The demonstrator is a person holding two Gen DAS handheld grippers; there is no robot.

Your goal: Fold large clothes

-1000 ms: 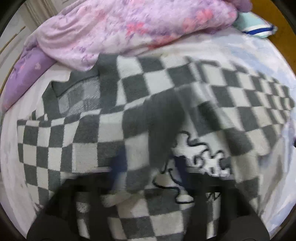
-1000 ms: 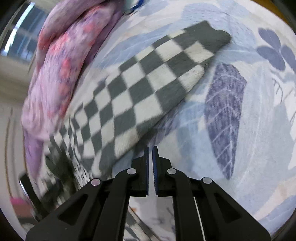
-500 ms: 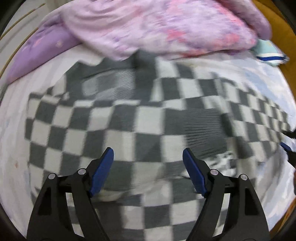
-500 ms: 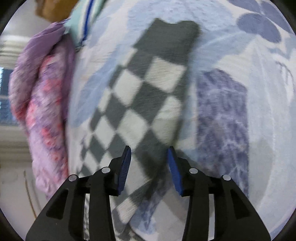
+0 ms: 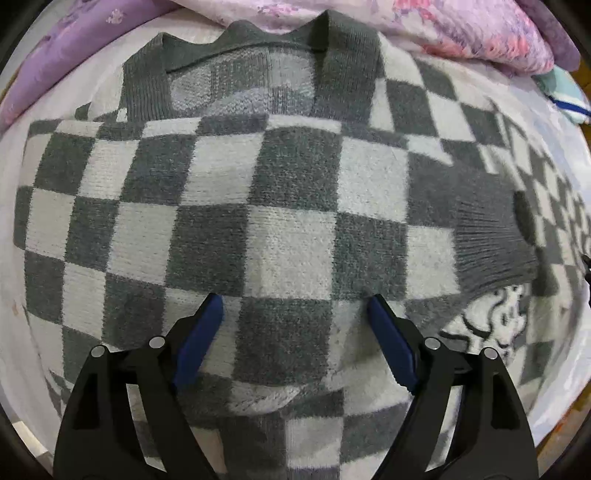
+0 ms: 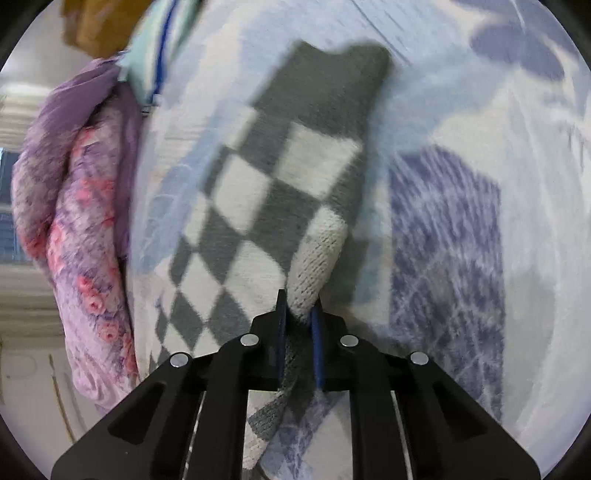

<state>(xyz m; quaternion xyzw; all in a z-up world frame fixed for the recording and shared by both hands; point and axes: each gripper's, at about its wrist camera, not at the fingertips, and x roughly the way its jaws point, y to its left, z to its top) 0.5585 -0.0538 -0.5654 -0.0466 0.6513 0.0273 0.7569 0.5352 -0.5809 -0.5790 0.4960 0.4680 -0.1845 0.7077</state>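
A grey-and-white checkered sweater (image 5: 280, 206) lies spread on the bed, collar at the top, one sleeve folded across its chest with the grey cuff (image 5: 491, 251) at the right. My left gripper (image 5: 295, 317) is open and empty just above the sweater's body. In the right wrist view the other sleeve (image 6: 273, 177) stretches away over the sheet, its grey cuff far off. My right gripper (image 6: 298, 310) is shut on a pinched fold of this sleeve's edge.
A pink and purple floral quilt (image 5: 443, 26) is bunched along the far side of the bed; it also shows in the right wrist view (image 6: 77, 206). A teal striped cloth (image 6: 151, 55) lies beside it. The sheet (image 6: 461, 236) has blue leaf prints.
My left gripper let go of the sleeve, opened and came down close over the sweater's body. My right gripper opened, moved onto the other sleeve and closed on its edge.
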